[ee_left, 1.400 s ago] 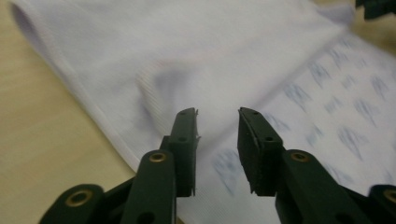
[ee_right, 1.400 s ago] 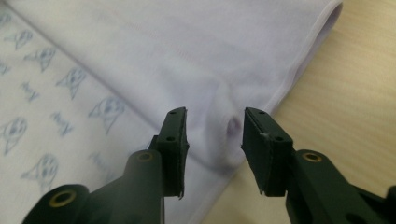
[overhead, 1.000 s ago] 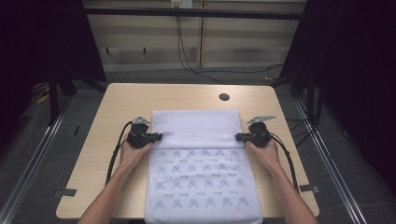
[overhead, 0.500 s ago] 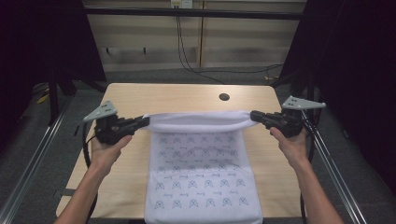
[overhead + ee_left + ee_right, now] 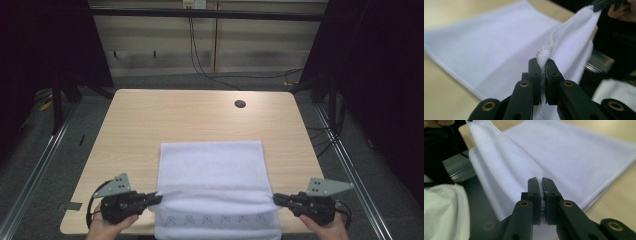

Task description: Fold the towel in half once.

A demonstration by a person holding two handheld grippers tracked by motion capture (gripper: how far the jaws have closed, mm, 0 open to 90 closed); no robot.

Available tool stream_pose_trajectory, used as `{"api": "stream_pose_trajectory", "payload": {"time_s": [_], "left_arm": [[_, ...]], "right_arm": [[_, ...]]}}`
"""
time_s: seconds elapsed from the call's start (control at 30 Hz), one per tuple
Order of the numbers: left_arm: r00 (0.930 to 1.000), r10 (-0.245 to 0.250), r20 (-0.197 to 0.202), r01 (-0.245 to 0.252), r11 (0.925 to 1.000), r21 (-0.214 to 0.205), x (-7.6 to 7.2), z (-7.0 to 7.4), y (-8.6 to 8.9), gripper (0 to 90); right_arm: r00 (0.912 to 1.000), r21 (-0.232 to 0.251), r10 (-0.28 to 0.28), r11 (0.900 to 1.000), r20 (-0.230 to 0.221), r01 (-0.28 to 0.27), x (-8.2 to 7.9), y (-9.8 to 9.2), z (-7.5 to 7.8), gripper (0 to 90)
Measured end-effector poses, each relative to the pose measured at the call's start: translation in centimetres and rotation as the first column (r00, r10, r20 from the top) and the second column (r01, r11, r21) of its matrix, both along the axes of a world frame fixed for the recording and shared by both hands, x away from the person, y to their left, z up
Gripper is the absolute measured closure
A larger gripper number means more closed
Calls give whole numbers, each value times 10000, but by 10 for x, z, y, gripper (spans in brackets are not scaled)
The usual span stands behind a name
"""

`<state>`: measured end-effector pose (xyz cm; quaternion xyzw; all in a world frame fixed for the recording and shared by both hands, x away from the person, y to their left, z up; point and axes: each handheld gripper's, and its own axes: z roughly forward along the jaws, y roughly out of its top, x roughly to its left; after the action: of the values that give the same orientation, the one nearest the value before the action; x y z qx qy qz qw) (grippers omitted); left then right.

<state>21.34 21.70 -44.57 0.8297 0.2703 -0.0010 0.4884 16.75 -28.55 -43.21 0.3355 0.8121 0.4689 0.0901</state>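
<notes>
So the white towel lies on the near half of the counter, folded over itself, with its front part hanging off the near edge. The left claw is clamped on the towel's left corner and the right claw on the right one, both just above the counter's near edge, with the folded layer stretched between them.

Hard to make out: in the high view the person's hands are cut off at the bottom edge, and the pale printed pattern on the towel's lower strip is too small to read. How far the towel hangs down is hidden below the frame.

The left gripper view shows what the high one can't: the towel's hem, with faint reddish stitching, bunched and pinched tight between the black jaws. Top right, the other claw is blurred and cropped. The right gripper view has a flatter fold of cloth pressed between its jaws, and a white sleeve at bottom left, out of focus.
</notes>
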Motion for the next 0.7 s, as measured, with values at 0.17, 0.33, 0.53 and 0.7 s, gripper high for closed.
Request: {"api": "stream_pose_trajectory", "payload": {"time_s": [0.17, 0.33, 0.53, 0.7], "left_arm": [[9890, -1346, -620, 1360, 9906, 178, -22, -15, 6, 823], [9743, -2151, -666, 2160, 9764, 54, -30, -12, 12, 719], [9904, -1211, -666, 1192, 9924, -317, -1, -16, 18, 678], [9958, 394, -832, -379, 9991, 196, 51, -27, 13, 655]], "right_arm": [[9937, -33, 824, 9966, -765, -829, -19, -5, -19, 807], [9728, -199, 1896, 9808, -1330, -1939, -42, -4, -19, 702], [9917, 495, 980, 9943, -836, -941, -25, -13, -19, 678], [9985, 345, -73, 9994, -536, 92, 22, -7, -24, 647]]}}
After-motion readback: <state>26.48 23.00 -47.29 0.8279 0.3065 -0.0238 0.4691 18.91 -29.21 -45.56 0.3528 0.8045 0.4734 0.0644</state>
